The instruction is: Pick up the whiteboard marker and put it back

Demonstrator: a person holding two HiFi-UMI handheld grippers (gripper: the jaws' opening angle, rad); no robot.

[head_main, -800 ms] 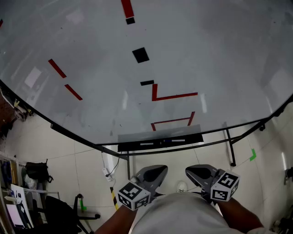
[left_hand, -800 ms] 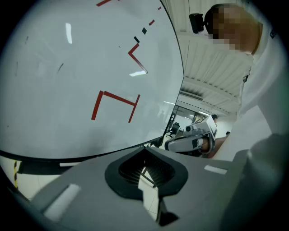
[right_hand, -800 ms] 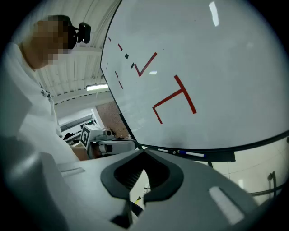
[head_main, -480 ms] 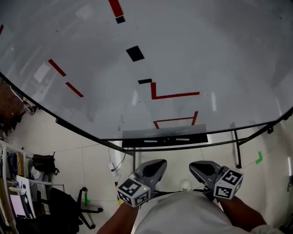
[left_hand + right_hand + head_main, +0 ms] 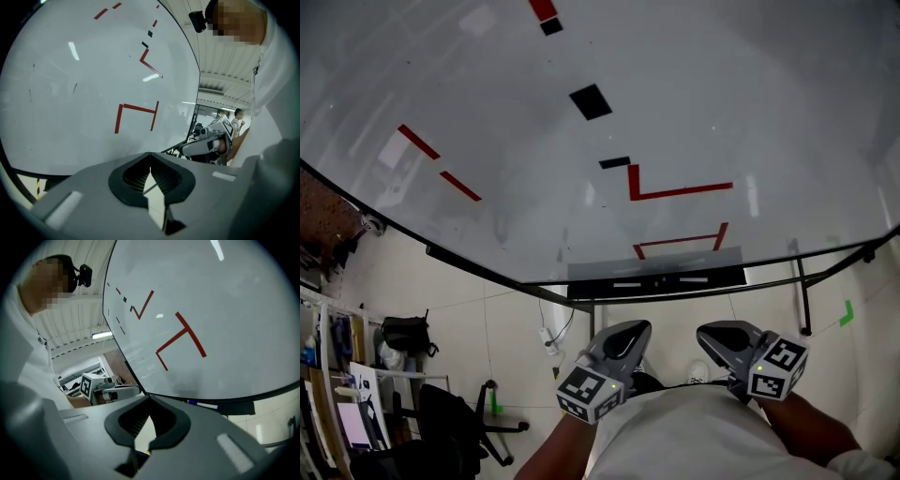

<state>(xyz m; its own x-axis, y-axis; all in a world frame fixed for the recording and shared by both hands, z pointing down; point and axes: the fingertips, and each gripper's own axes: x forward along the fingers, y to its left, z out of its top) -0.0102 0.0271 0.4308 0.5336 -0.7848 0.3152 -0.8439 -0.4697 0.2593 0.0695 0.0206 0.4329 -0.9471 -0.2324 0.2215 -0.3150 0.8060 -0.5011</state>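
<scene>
Bright even light, ceiling-lamp glare on whiteboard [image 5: 675,94], strong fisheye bending, dark vignetted corners

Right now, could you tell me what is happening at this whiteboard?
A person stands facing the whiteboard, holding the left gripper and right gripper low by the waist, both shut and empty. A whiteboard marker lies in the tray under the board; nothing has been picked up yet.

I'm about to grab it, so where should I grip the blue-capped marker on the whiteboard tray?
Probably mid-barrel, from the front and slightly above, jaws across it: the marker lies flat along the tray, with the whiteboard close behind.
</scene>
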